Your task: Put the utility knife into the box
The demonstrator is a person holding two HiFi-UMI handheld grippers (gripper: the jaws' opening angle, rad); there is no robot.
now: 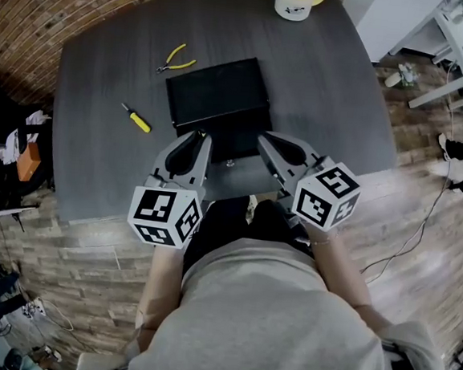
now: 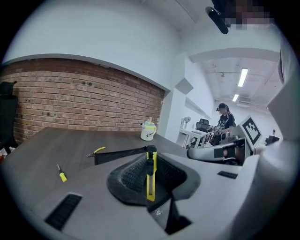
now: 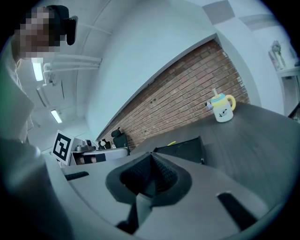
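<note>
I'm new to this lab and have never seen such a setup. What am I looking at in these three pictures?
There is no robot here: a person holds a two-jaw gripper in each hand. The head view comes from a camera on the person's head, looking down. The other two cameras ride on the grippers. On the grey table are a black box, yellow-handled pliers, a yellow screwdriver and a mug. The left gripper is shut on a yellow utility knife. The right gripper is shut and empty.
</note>
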